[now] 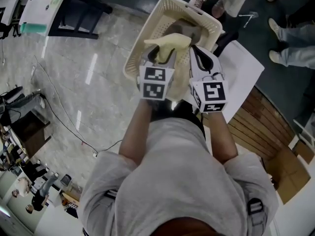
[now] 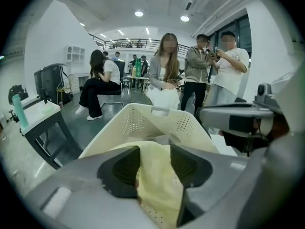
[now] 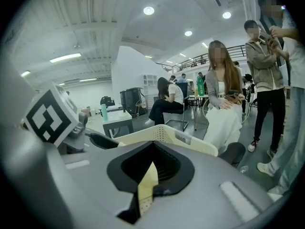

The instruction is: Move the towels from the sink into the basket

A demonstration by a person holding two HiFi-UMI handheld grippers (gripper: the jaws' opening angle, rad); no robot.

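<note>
Pale stone floor fills the left half of the head view, with a dark table at eleven o'clock and bystanders standing on darker ground at two o'clock. A cream perforated basket sits at twelve o'clock, straight ahead of the person's outstretched arms. Both grippers reach over its near rim side by side, the left gripper toward eleven o'clock and the right gripper toward one o'clock. A yellow towel lies bunched across their tips, above the basket's opening. In the left gripper view the jaws stand wide apart and the towel sags loosely through the gap between them. In the right gripper view the jaws are closed together, pinching a narrow fold of the same towel.
</note>
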